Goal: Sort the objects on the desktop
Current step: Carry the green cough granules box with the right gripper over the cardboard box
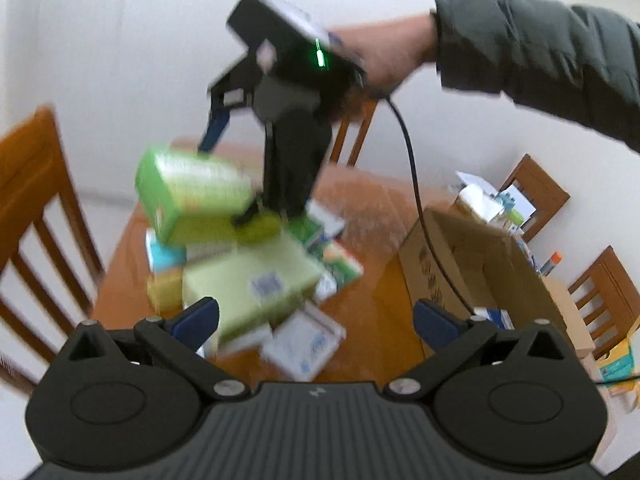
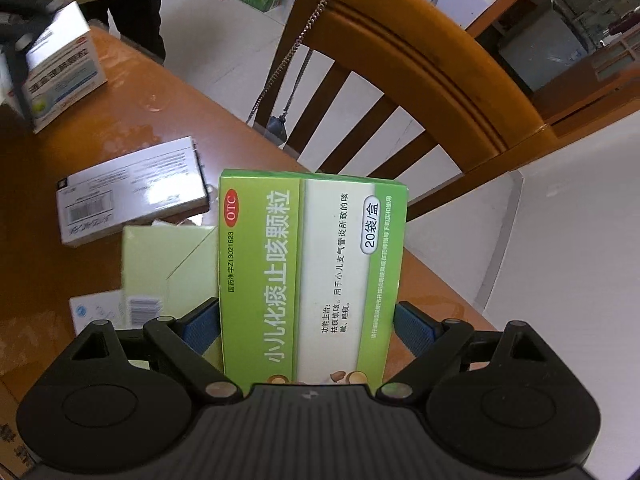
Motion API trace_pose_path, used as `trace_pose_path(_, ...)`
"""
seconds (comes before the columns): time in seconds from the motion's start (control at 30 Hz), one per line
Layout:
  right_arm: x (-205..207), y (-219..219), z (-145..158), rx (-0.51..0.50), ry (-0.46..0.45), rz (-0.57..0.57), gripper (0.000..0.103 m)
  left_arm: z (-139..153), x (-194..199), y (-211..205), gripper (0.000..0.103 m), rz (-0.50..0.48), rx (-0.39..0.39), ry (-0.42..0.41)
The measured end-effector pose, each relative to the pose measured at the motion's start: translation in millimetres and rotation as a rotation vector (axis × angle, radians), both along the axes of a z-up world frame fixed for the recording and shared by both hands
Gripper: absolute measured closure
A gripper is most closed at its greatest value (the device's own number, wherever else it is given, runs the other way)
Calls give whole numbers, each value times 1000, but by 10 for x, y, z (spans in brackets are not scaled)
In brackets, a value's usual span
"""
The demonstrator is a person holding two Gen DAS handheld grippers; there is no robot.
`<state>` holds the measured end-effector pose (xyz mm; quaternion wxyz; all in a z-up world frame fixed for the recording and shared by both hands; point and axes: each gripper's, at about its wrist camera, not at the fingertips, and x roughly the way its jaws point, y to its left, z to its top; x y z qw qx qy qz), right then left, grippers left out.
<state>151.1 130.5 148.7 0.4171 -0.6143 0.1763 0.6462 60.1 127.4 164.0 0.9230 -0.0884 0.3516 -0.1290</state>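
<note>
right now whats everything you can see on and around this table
green medicine box: one, green and white, between the right gripper's blue pads, lifted off the pile
pale green box: one, lying on the table under the held box
white boxes: several; one flat with a barcode, one larger near the far edge
mixed small boxes: a blurred pile, count unclear
table: one, glossy orange-brown wood
cardboard carton: one, brown, open, at the table's side
wooden chairs: several, brown, around the table
cable: one, black, hanging from the right gripper
sleeve: dark green
left gripper: black, open, empty
right gripper: black, closed on the box
</note>
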Motion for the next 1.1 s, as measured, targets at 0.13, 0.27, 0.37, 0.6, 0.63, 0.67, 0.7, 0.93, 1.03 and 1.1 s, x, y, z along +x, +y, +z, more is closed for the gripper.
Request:
trace_pose_path(0.13, -71, -170, 174, 12, -23, 20, 9, 185, 197, -55, 0, -75, 60, -90)
trace_pose_path(0.27, -142, -315, 339, 36, -38, 25, 9, 214, 396, -143, 0, -127, 107, -116)
trace_pose_path(0.37, -181, -409, 407, 48, -44, 25, 9, 236, 477, -244, 0, -159, 132, -128)
trace_pose_path(0.6, -247, -676, 513, 63, -54, 12, 9, 247, 536, -482, 0, -207, 156, -126)
trace_pose_path(0.63, -251, -722, 522, 61, -57, 9, 9, 246, 533, -506, 0, -212, 150, -126)
trace_pose_path(0.67, -256, -775, 532, 58, -59, 6, 9, 253, 532, -537, 0, -221, 146, -128)
trace_pose_path(0.7, -261, -825, 544, 54, -61, 2, 9, 260, 532, -570, 0, -229, 143, -130)
trace_pose_path(0.93, -248, -1314, 725, 51, -82, -56, 9, 366, 588, -908, 0, -299, 137, -156)
trace_pose_path(1.03, -242, -1588, 808, 46, -93, -93, 9, 432, 603, -1136, 0, -344, 130, -171)
trace_pose_path(1.1, -244, -1787, 844, 45, -98, -120, 9, 461, 613, -1308, 0, -374, 130, -178)
